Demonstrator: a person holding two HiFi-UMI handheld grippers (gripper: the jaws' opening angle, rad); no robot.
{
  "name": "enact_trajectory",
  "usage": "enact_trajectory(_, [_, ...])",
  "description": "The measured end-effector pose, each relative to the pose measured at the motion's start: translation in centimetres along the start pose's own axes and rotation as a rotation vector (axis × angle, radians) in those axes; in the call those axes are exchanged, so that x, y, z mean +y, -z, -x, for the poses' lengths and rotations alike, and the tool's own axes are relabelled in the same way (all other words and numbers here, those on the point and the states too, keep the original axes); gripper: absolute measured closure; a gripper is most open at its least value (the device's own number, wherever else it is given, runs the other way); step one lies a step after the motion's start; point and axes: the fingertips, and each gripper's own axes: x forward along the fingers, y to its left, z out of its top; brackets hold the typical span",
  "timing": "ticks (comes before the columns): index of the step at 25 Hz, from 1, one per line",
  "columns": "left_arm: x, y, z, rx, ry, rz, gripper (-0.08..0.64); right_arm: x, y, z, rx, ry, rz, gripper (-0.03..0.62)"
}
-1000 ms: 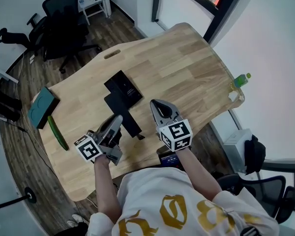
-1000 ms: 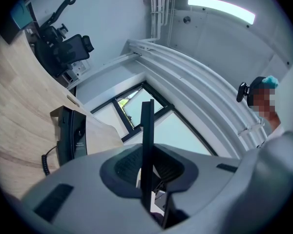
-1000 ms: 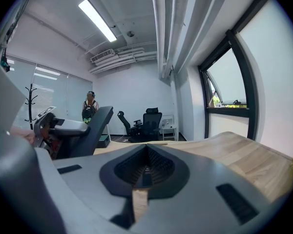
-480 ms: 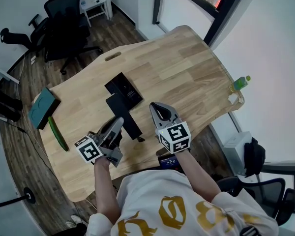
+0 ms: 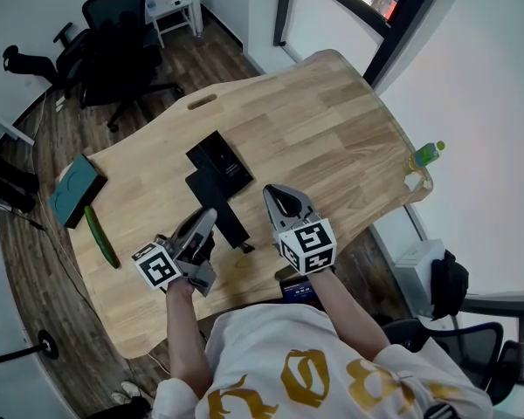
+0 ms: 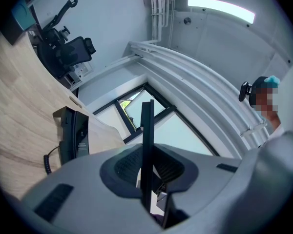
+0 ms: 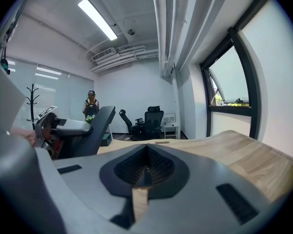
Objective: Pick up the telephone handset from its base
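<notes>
The flat black telephone handset [image 5: 231,216] is off its base [image 5: 220,157] and lies across the jaws of my left gripper [image 5: 211,218], which is shut on its middle. In the left gripper view the handset [image 6: 147,126] shows edge-on as a thin dark blade between the jaws. The base [image 6: 71,135] stands on the wood to the left there, with the coiled cord [image 6: 48,160] beside it. My right gripper [image 5: 278,192] hovers to the right of the handset, shut and empty. In the right gripper view the handset [image 7: 98,126] slants up beside the left gripper [image 7: 68,128].
On the table's left end lie a teal box [image 5: 74,190] and a long green thing [image 5: 100,238]. A green bottle [image 5: 428,153] stands at the right edge. Black office chairs [image 5: 113,33] stand beyond the table. A person [image 7: 91,106] stands far off.
</notes>
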Motion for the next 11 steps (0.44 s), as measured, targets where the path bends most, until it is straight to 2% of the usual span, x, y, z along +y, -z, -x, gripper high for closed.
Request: enact_trajectory(11, [1.4,-0.1,0.0,-0.011,-0.025,0.016,0.488,-0.6,0.8,-0.8,0.022,0.0,0.007,0.588])
